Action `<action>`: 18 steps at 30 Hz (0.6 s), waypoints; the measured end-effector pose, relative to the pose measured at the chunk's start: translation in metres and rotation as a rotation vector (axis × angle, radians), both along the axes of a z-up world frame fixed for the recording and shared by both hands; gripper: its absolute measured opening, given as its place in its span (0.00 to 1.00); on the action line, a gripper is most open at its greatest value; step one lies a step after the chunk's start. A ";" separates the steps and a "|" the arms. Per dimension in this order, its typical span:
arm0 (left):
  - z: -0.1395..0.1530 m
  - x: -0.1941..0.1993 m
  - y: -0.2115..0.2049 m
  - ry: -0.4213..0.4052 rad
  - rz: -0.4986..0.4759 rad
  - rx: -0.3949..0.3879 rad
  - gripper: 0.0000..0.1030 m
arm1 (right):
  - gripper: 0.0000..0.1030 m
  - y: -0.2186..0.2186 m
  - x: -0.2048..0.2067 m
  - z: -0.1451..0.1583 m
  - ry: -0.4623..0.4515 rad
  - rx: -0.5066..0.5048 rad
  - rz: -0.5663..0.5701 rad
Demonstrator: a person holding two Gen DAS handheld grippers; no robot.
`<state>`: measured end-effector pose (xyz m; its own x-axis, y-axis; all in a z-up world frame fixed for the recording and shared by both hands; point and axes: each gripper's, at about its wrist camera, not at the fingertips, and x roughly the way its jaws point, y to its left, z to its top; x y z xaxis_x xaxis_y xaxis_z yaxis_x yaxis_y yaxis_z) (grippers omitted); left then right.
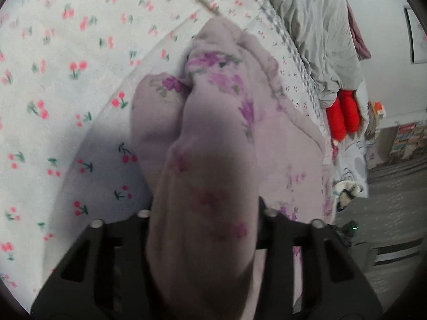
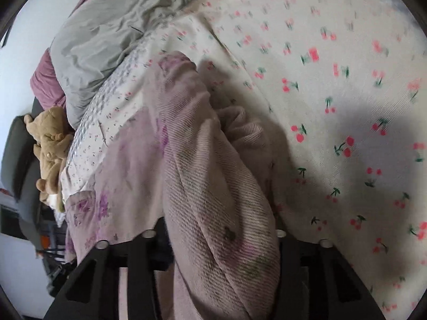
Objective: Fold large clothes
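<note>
A pale lilac garment with purple flower print lies bunched on a bed with a white cherry-print sheet. My left gripper is shut on a thick fold of this garment, which drapes over the jaws and hides the fingertips. In the right wrist view the same lilac garment rises in a ribbed bunch. My right gripper is shut on that bunch, with cloth covering the fingertips. The cherry sheet spreads to the right.
A crumpled grey duvet lies at the bed's far side, also in the right wrist view. A red cushion sits by the bed edge. A tan plush toy rests on a dark chair. A bookshelf stands beyond.
</note>
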<state>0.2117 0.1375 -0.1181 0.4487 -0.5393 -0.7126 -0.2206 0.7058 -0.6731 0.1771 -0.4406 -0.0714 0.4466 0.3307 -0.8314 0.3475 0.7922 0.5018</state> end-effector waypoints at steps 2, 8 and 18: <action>0.017 -0.002 -0.005 -0.044 -0.007 0.057 0.33 | 0.35 0.005 -0.006 0.018 -0.052 0.001 -0.014; 0.059 -0.014 0.011 -0.162 0.032 -0.028 0.27 | 0.33 0.022 -0.019 0.082 -0.228 0.035 0.009; 0.121 -0.053 0.080 -0.312 0.200 0.053 0.26 | 0.32 0.130 0.016 0.151 -0.384 0.071 0.201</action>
